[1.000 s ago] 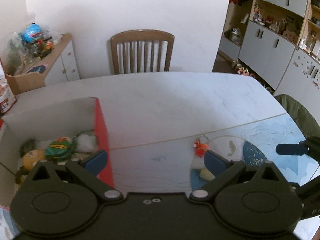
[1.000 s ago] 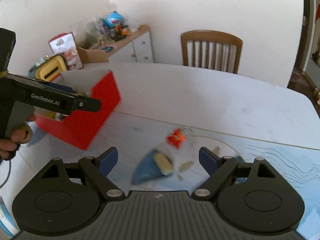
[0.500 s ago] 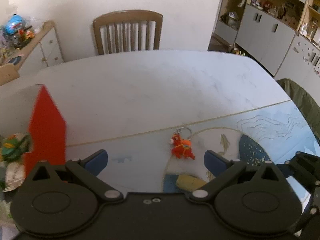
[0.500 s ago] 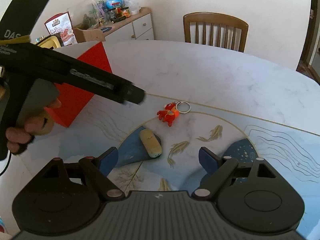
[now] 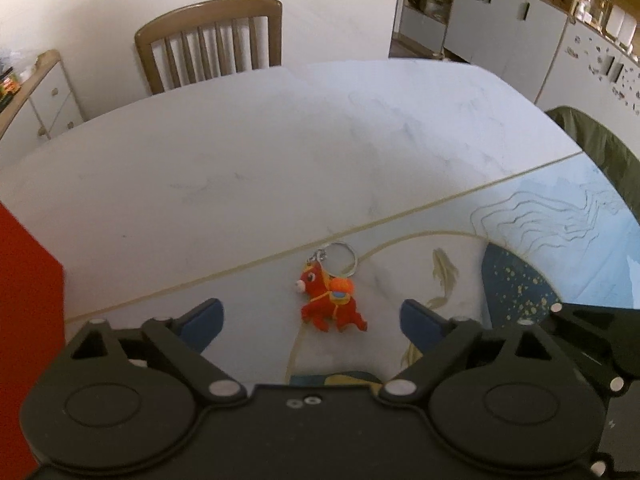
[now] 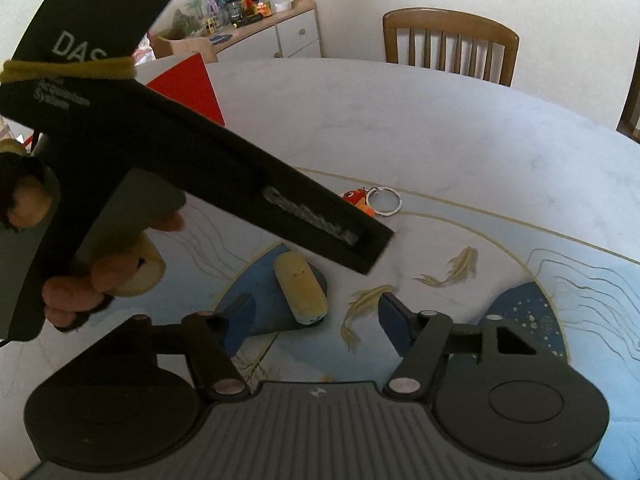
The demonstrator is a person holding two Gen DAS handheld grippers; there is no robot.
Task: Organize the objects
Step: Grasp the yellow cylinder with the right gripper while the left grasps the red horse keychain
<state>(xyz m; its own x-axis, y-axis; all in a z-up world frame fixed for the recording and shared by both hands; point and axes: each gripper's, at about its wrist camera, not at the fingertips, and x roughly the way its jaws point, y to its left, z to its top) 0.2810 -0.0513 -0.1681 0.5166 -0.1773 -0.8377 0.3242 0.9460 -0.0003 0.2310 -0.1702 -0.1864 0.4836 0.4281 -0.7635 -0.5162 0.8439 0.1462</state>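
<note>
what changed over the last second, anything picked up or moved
The left gripper swung right, away from the red box, and now frames the red horse keychain between its open fingers. The right gripper closed in on the yellow plush toy, also open. Nothing was grasped or let go. The keychain, yellow toy and box lie where they did on the table.

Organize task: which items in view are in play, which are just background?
In play: red horse keychain, yellow plush roll, red box, left claw open, right claw open.
Background: wooden chair, sideboard clutter, grey cabinets.
</note>
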